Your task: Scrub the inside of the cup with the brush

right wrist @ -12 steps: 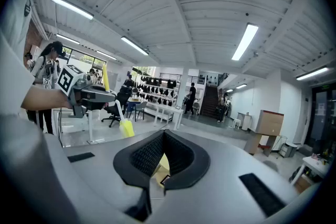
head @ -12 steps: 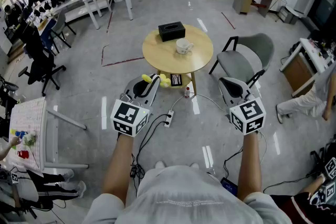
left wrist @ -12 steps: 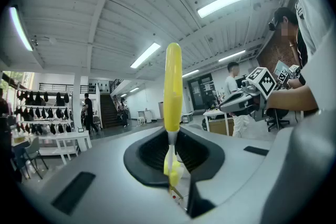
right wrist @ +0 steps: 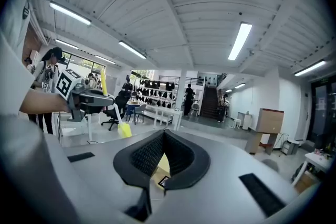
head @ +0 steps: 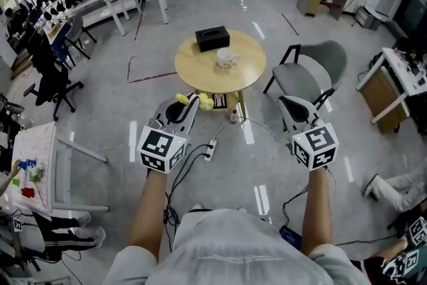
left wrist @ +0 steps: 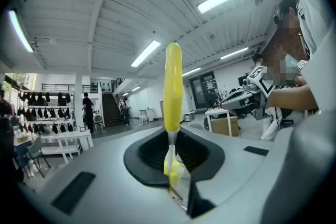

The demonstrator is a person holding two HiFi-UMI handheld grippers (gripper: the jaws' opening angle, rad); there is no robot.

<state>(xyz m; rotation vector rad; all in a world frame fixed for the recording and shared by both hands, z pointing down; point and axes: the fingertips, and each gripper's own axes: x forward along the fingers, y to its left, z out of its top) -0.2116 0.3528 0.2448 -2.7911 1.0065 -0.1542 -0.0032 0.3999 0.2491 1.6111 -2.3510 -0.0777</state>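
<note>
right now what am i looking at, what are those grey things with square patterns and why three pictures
A person holds a two-jaw gripper in each hand; the patterned cubes are part of them. One picture comes from a head camera looking down, the others from a camera on each gripper. The left gripper is clamped on a yellow brush. The right gripper is closed and empty. Ahead, a round table carries a white cup and a black box.

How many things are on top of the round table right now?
2: a black box at the far edge, and a white cup near the middle, just in front of it. Nothing seems hidden there.
</note>
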